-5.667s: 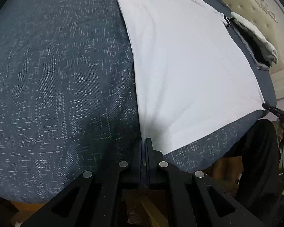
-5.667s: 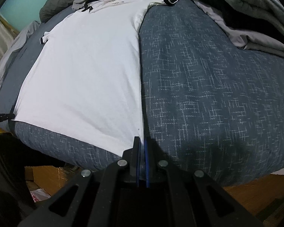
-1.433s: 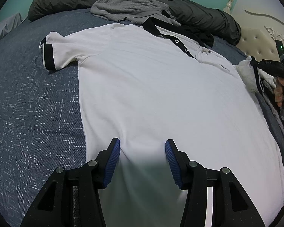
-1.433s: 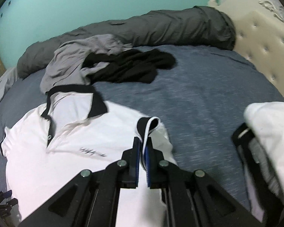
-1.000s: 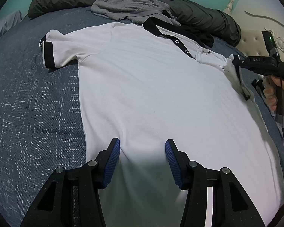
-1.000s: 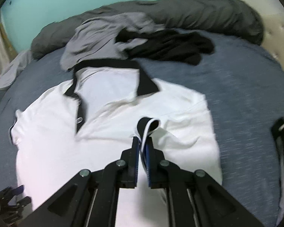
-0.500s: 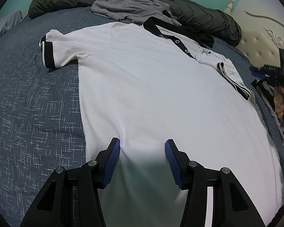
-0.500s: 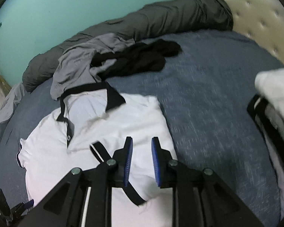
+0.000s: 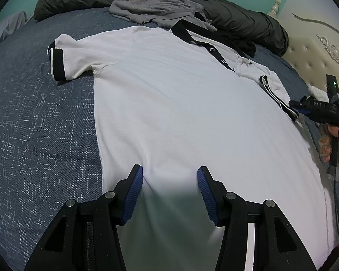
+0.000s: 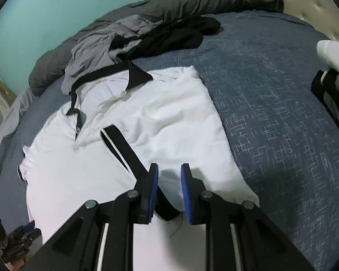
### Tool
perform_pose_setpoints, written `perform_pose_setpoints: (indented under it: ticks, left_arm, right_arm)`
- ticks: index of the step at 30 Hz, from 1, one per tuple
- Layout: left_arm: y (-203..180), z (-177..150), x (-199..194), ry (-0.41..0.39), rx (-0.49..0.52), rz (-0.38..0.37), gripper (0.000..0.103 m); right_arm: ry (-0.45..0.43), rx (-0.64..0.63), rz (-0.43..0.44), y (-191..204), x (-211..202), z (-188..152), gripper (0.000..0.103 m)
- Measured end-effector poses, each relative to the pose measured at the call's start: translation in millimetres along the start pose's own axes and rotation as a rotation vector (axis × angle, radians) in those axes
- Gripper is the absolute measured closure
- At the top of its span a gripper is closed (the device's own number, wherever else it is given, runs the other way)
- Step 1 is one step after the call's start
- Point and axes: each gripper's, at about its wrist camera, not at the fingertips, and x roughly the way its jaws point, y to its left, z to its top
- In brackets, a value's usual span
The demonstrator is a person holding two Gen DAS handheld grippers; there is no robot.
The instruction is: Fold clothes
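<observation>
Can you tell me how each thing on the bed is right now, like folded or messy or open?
White polo shirt with black collar: flat, front up; one sleeve folded in, one spread.
Folded-in sleeve: lying on the chest.
Grey garment: crumpled.
Black garment: crumpled.
Left gripper: open, empty.
Right gripper: open, empty.

polo shirt [image 9: 180, 103] on bed [image 9: 34, 124], clothes pile [image 9: 156, 6] behind

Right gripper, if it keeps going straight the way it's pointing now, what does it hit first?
Most likely the white polo shirt: the right gripper points down at its folded-in sleeve, whose black cuff lies beside the left finger. Depth is hard to judge.
</observation>
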Motion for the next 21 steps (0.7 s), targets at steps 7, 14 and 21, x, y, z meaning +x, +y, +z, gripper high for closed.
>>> perform_pose_setpoints:
  ticks: [7,14,21]
  left_arm:
    - [1.3,1.6,-2.0,-0.002,-0.013,-0.011,0.048]
    - [2.0,18.1,-32.1,-0.074,-0.037,-0.032,0.048]
    - [-38.4,69.9,-21.8,-0.058,0.005,-0.09,0.047]
  right_arm:
    - [0.039,-0.027,-0.002,7.6,2.1,-3.7,0.083]
    - [-0.099,0.088,-0.031,-20.8,-25.4,2.4,0.083]
    - [-0.104,0.126,-0.039,-53.5,-38.4,5.6,0.081]
